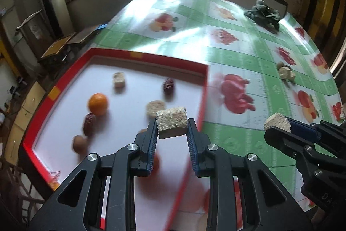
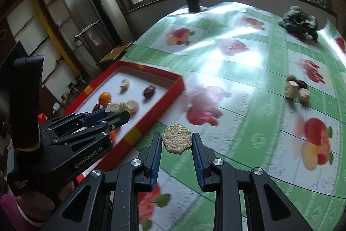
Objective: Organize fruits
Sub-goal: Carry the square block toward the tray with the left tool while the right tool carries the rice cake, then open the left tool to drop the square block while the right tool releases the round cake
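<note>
Grip check: my left gripper [image 1: 172, 129] clamps a pale fibrous cut chunk [image 1: 172, 122], right gripper [image 2: 176, 141] a hexagonal beige slice [image 2: 177, 141] (both probably light, crumbly; pinch flat sides gently).

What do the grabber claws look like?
Both grippers, left and right, are black, angular frames with triangular cut-outs and round silver screws. Each finger has a blue ribbed pad. In the right wrist view, the left gripper's side shows white "GenRobot.AI" lettering. No cables show.
</note>
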